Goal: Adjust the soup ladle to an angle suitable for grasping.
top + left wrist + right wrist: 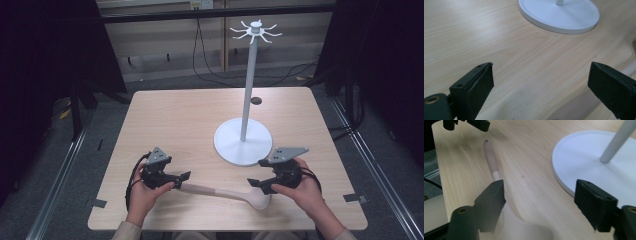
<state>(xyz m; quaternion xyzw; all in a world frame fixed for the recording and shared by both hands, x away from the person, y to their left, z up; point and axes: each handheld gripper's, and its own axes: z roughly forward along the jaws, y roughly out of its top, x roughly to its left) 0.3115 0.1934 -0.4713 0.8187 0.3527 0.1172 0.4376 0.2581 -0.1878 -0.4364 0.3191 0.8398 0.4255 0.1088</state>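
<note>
Your left claw (184,176) has its jaws wide apart right over the handle end of the wooden spoon (227,193), nothing clamped. Your right claw (254,184) is spread too, hanging above the spoon's bowl. The spoon lies flat at the desk's (190,115) 6 o'clock edge, with the white stand (243,140) toward 12 o'clock of it, its base close by

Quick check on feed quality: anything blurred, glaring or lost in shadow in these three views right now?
High view: table evenly lit and sharp, the room's side edges fall into darkness. Left gripper view: white stand base crisp with slight sheen, the close-up pale shape between the open left gripper jaws is blurred. Right gripper view: spoon handle sharp, its bowl near the right gripper out of focus.
</note>
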